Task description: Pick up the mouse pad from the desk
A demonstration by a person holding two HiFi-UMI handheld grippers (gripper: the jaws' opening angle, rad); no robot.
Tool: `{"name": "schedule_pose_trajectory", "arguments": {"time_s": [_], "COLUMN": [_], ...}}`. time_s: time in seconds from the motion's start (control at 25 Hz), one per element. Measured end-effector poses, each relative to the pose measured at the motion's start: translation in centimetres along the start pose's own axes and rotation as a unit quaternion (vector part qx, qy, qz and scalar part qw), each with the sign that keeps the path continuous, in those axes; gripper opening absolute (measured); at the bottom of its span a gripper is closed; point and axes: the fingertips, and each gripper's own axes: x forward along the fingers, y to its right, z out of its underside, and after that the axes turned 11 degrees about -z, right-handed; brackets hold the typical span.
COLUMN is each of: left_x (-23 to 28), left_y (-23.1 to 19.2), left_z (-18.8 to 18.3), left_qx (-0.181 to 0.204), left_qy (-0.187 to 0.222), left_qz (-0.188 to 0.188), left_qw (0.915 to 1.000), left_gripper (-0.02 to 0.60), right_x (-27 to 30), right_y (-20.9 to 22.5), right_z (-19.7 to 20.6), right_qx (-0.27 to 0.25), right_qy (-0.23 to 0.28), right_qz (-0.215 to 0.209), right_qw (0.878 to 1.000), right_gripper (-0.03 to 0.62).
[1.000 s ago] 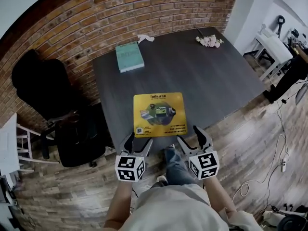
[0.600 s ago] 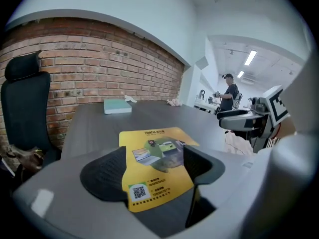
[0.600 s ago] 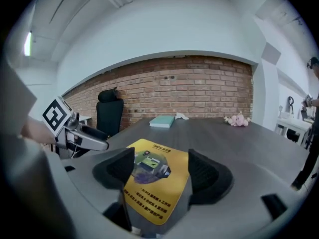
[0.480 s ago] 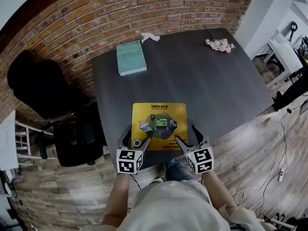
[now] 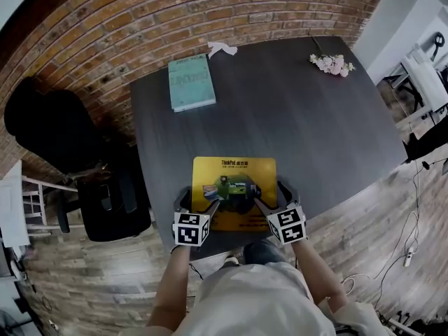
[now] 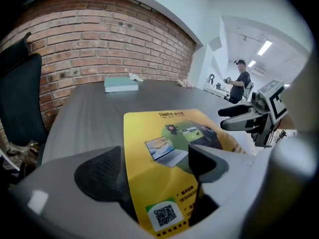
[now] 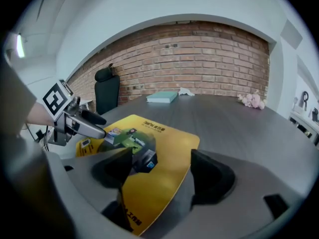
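A yellow mouse pad (image 5: 234, 180) with a printed laptop picture lies flat on the dark grey desk (image 5: 301, 117), close to its near edge. My left gripper (image 5: 199, 203) hovers at the pad's near left corner, and its jaws are opening. In the left gripper view the pad (image 6: 164, 133) runs between the jaws of that gripper (image 6: 154, 166), untouched by the pads. My right gripper (image 5: 271, 196) is over the near right corner, its jaws also opening. In the right gripper view the pad (image 7: 159, 153) lies beneath the gripper's (image 7: 164, 172) spread jaws.
A teal book (image 5: 190, 82) lies at the desk's far left, a crumpled white paper (image 5: 222, 48) beside it, pink flowers (image 5: 334, 64) at the far right. A black office chair (image 5: 84, 180) stands left of the desk. A brick wall (image 5: 140, 12) is behind.
Both grippers have moved forward and down from in front of the desk to the pad's near corners. Their jaws stand wider than before.
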Motion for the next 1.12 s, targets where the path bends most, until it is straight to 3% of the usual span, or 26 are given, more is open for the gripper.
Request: {"name": "schedule_pose_trajectory", "arguments": {"time_s": [0.28, 0.88, 1.12], "left_x": [1.6, 1.5, 1.5], "left_y": [-0.1, -0.1, 0.6], "left_z": [0.9, 1.0, 0.8], "left_qx": [0.02, 0.015, 0.01], "left_qy": [-0.022, -0.021, -0.019], "left_qz": [-0.017, -0.038, -0.042], "left_qw": [0.9994, 0.9989, 0.9989], "left_gripper": [0.411, 0.397, 0.304], "right_x": [2.1, 2.5, 2.7], "right_y": [1.1, 0.9, 0.7], "right_z": [2.2, 2.6, 2.4], "right_qx": [0.036, 0.024, 0.022], "right_qy": [-0.05, -0.062, -0.063], "right_qz": [-0.003, 0.009, 0.007], "right_qw": [0.998, 0.998, 0.998], "right_gripper": [0.384, 0.367, 0.337]}}
